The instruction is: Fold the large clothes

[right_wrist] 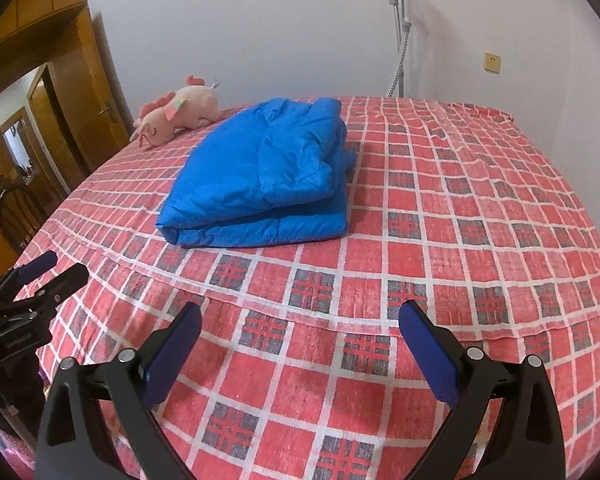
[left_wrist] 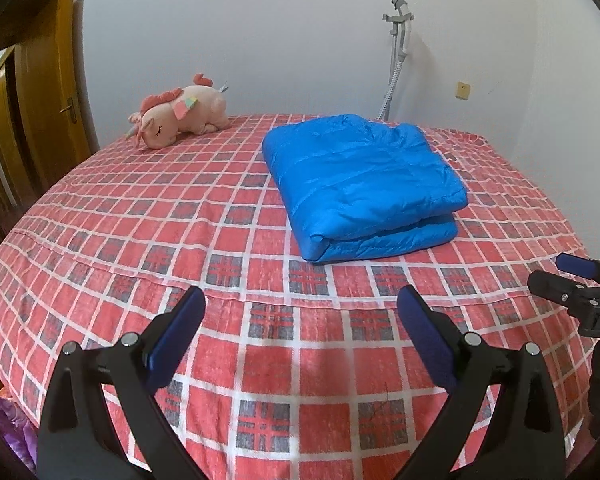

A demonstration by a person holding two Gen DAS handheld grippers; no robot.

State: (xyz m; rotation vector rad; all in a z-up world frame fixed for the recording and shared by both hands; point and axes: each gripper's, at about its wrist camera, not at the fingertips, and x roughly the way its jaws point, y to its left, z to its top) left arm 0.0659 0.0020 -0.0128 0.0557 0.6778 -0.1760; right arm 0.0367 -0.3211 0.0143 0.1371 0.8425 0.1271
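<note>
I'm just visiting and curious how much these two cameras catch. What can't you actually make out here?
- Blue jacket: folded, so its zip, sleeves and underside are tucked out of sight in both views.
- Plush toy: its far side is turned away.
- Left gripper and right gripper: handles and the hands holding them are cut off by the bottom edge.
- Doorway: the room beyond is too small and dim.
</note>
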